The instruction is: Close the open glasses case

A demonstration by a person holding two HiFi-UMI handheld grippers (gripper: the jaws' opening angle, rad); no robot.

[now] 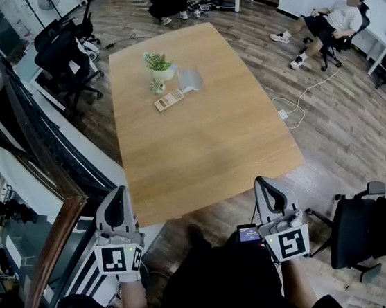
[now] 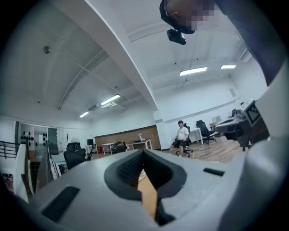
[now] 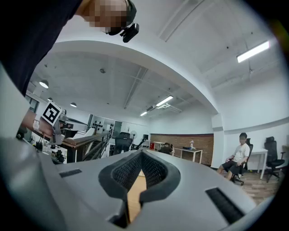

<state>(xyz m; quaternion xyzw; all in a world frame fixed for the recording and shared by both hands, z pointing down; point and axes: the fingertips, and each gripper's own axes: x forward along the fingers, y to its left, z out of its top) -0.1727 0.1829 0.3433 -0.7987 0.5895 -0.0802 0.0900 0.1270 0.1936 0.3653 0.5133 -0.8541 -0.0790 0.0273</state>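
The open grey glasses case (image 1: 189, 80) lies on the far part of the long wooden table (image 1: 207, 151), beside a small potted plant (image 1: 160, 65). Both grippers are held close to my body, short of the table's near edge and far from the case. My left gripper (image 1: 120, 192) points level toward the table with its jaws together and nothing between them; the left gripper view shows those jaws (image 2: 143, 151) meeting at the tip. My right gripper (image 1: 263, 183) is likewise shut and empty, its jaws (image 3: 142, 154) closed over a strip of tabletop.
A small striped box (image 1: 169, 99) lies near the plant. Black office chairs (image 1: 62, 50) stand left of the table, another chair (image 1: 368, 234) at my right. A person sits in a chair (image 1: 328, 23) at the far right, and a white cable (image 1: 297, 103) runs across the floor.
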